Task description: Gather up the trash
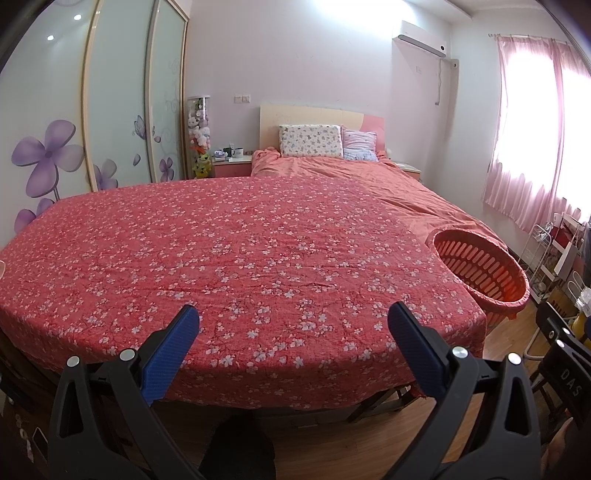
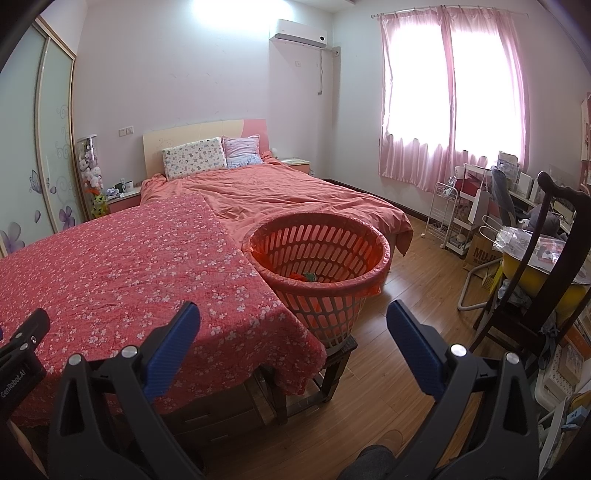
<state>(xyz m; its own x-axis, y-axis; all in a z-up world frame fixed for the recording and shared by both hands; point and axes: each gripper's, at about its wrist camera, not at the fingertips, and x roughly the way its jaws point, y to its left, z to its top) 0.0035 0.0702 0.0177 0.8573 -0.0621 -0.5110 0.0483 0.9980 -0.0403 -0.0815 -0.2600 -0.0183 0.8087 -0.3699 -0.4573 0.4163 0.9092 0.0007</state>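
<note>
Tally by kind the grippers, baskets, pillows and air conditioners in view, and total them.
Hand-held grippers with blue pads, both open: 2, left hand-held gripper, right hand-held gripper
Round orange slotted plastic basket: 1
Pillows: 2, floral cream pillow, pink striped pillow
White wall air conditioner: 1
Total: 6

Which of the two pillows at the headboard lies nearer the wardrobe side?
The cream pillow with the small printed pattern; the pink striped pillow sits beside it on the window side, partly tucked behind its edge.
</note>
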